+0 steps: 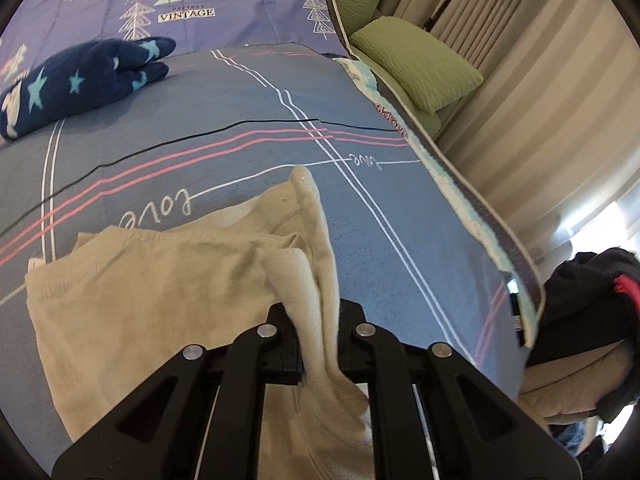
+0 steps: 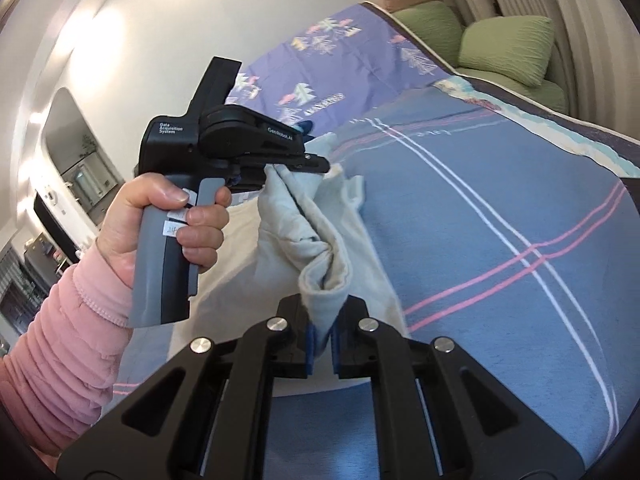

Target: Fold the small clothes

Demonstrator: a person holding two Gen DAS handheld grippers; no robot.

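A small cream garment [image 1: 168,280] lies partly on the blue striped bedspread [image 1: 248,96], its near edge lifted. My left gripper [image 1: 318,316] is shut on a bunched fold of that edge. In the right wrist view the same cream garment [image 2: 320,240] hangs between both tools: my right gripper [image 2: 323,312] is shut on one corner, and the left gripper [image 2: 308,162], held by a hand [image 2: 160,208] in a pink sleeve, pinches the other corner higher up and to the left.
A folded navy star-print garment [image 1: 80,80] rests at the far left of the bed. A purple tree-print cover [image 1: 200,4] lies beyond it. Green cushions [image 1: 416,60] and curtains line the right side. Dark clothing [image 1: 592,300] is piled past the bed's right edge.
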